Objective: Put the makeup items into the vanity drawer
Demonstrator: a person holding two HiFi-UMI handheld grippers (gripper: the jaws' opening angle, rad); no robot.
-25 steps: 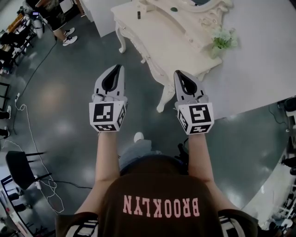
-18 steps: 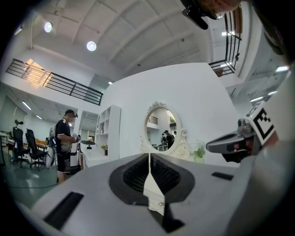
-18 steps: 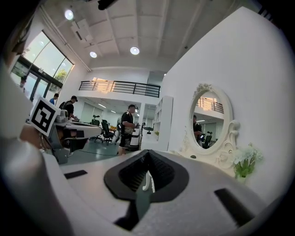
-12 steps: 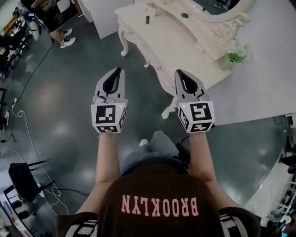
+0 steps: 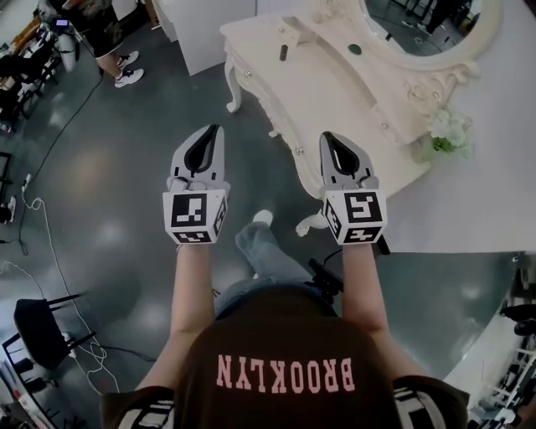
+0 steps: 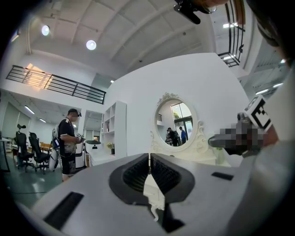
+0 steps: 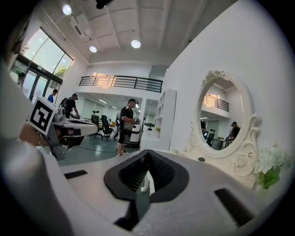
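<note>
An ornate white vanity [image 5: 335, 92] with an oval mirror [image 5: 427, 17] stands ahead and to the right in the head view. A small dark stick-shaped item [image 5: 284, 52] and a small round green item [image 5: 355, 49] lie on its top. Its drawer fronts along the near edge look closed. My left gripper [image 5: 215, 127] is held over the grey floor, left of the vanity, shut with nothing in it. My right gripper [image 5: 327, 136] hovers near the vanity's front edge, likewise shut and holding nothing. The left gripper [image 6: 149, 156] and right gripper [image 7: 146, 154] views both show the jaws meeting at the tips.
White flowers in a pot [image 5: 448, 132] sit on the vanity's right end. A white cabinet [image 5: 201, 25] stands beyond it. A person [image 5: 100, 33] stands at the far left. A black chair [image 5: 38, 318] and floor cables [image 5: 50, 226] lie at the left.
The vanity has slid down and right in the head view and looms nearer. A leg has stepped forward. Both grippers stay shut in the same pose.
</note>
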